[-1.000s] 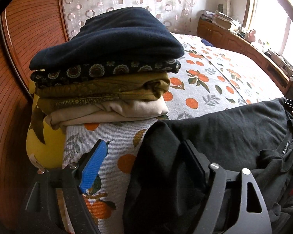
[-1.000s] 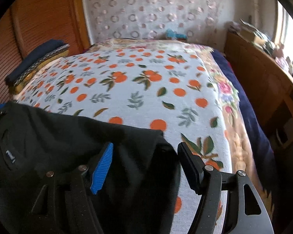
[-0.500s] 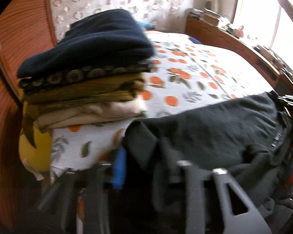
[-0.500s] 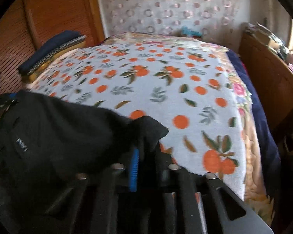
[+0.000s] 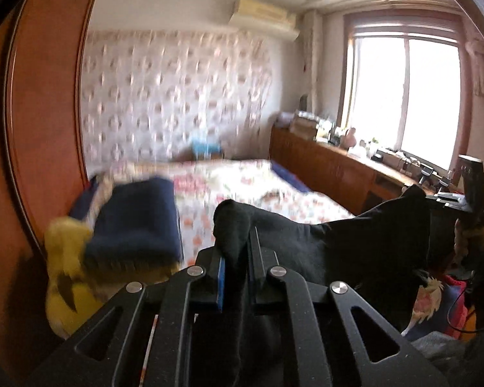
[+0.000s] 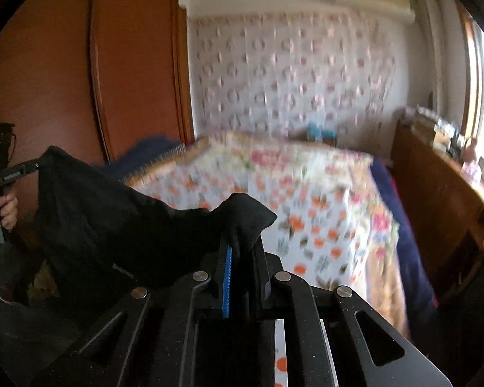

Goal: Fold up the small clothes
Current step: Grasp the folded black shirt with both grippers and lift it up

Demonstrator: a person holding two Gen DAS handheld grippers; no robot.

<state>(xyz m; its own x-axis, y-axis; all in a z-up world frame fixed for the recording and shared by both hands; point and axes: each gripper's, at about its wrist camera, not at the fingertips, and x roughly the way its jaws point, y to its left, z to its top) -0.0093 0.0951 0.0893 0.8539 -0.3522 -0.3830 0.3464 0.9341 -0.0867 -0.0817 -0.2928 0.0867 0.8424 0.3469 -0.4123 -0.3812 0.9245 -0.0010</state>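
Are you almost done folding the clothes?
Partly. A stack of folded clothes already sits on the bed. Right now the left hand-held gripper and the right hand-held gripper each pinch a corner of the black garment, lifted off the bed. It has no neat fold yet.
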